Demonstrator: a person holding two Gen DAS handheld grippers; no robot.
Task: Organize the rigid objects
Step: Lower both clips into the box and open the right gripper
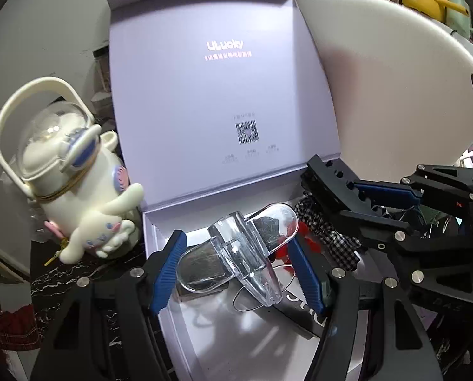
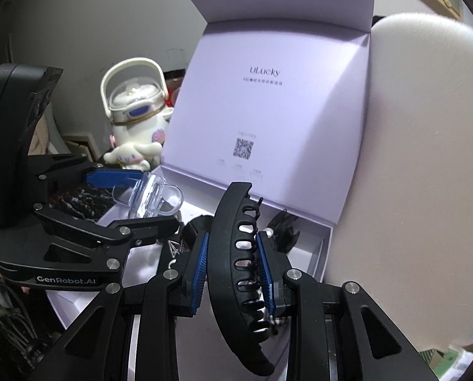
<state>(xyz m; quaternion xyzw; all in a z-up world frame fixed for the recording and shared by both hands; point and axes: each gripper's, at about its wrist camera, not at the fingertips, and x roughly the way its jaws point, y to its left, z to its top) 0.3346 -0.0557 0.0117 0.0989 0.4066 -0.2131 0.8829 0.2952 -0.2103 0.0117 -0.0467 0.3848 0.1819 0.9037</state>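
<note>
Hair clips fill both of my grippers. On the left wrist camera, my left gripper [image 1: 236, 254] has its blue pads about half apart, pressed against the ends of a clear plastic hair clip [image 1: 236, 250], which hangs over the open lavender gift box [image 1: 204, 95]. On the right wrist camera, my right gripper [image 2: 233, 270] is nearly closed, pinching a black claw clip [image 2: 233, 254] that stands upright between the pads, also over the box tray. A second black claw clip [image 2: 282, 230] lies inside the tray near its back wall. A cream character water bottle [image 1: 71, 165] stands just left of the box on the dark marbled tabletop [image 1: 65, 279].
</note>
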